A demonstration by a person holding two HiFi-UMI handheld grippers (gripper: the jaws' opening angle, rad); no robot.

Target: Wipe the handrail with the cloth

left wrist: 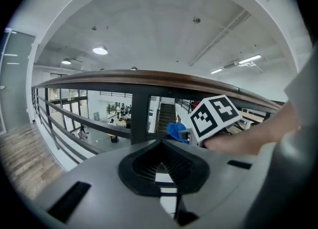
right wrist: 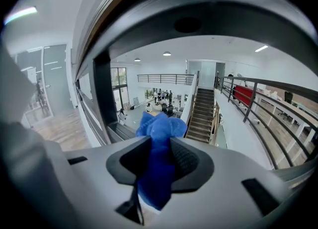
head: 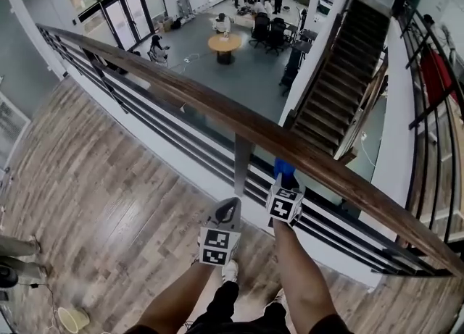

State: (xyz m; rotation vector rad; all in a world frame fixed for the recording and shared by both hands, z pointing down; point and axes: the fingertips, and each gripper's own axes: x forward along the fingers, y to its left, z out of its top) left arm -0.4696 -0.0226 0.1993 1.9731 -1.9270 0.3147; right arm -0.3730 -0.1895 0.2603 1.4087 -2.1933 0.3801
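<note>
The brown wooden handrail [head: 217, 104] runs diagonally from upper left to lower right in the head view, on a dark post [head: 241, 166]. My right gripper [head: 284, 182] sits just below the rail and is shut on a bunched blue cloth [head: 284, 168]. In the right gripper view the cloth [right wrist: 158, 143] fills the gap between the pads, with the rail's underside [right wrist: 107, 19] close above. My left gripper [head: 230, 206] hangs lower and to the left, shut with nothing in it. The left gripper view shows the rail [left wrist: 149, 78], the cloth [left wrist: 175, 131] and its own pads [left wrist: 160, 166].
Dark horizontal bars [head: 167, 126] run under the rail. Beyond it is a drop to a lower floor with a round table [head: 225, 43] and people. A staircase [head: 337, 86] descends at right. I stand on wood flooring [head: 94, 180]; a pale bucket [head: 72, 319] sits at lower left.
</note>
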